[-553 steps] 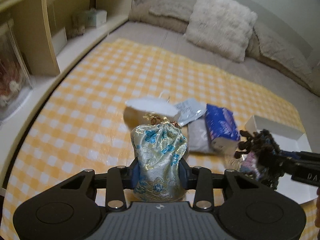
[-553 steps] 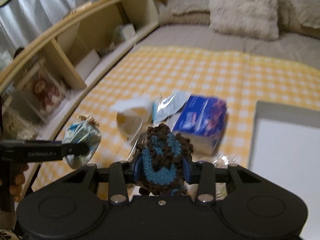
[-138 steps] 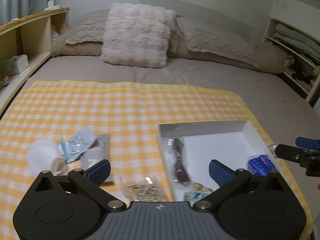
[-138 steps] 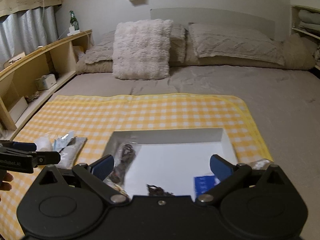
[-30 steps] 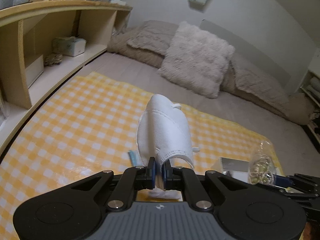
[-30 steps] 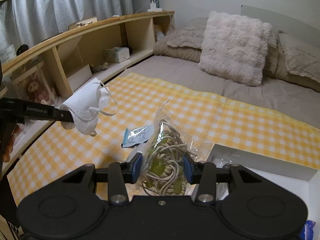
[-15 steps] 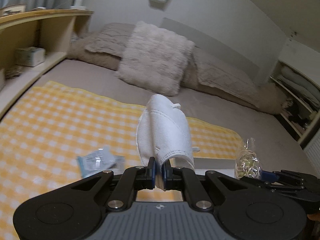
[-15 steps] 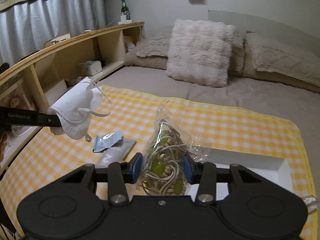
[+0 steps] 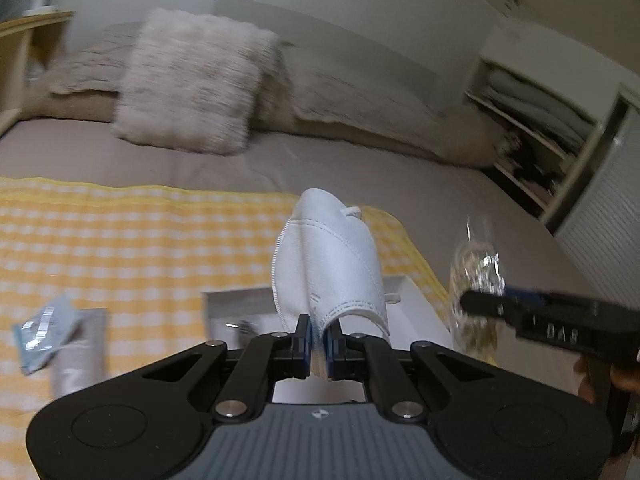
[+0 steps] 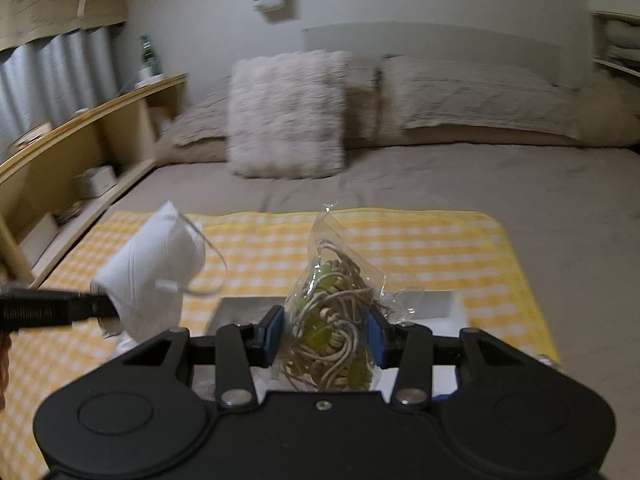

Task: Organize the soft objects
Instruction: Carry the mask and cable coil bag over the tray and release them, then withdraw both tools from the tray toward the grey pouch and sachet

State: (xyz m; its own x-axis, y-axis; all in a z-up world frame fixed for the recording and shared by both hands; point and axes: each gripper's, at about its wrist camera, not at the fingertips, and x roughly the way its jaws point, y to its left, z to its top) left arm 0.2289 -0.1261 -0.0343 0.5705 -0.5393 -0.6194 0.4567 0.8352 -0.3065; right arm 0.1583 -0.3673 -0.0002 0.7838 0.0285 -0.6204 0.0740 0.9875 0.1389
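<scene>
Left tool (image 9: 316,342) pinches the mask (image 9: 330,270) by its edge; right tool (image 10: 325,338) clamps the cord bag (image 10: 336,320); tray (image 9: 420,306) just ahead, likely destination.

A bed (image 10: 500,184) with a taupe cover filled the room. A shaggy cushion (image 10: 286,114) and flat pillows (image 10: 472,96) lay against a pale headboard (image 10: 440,46). A wooden shelf unit (image 10: 80,136) ran along one side, a green bottle (image 10: 147,56) on top, grey curtains (image 10: 52,76) behind. Open shelving (image 9: 532,120) of folded linen stood opposite. Walls were plain white; light was dim.
</scene>
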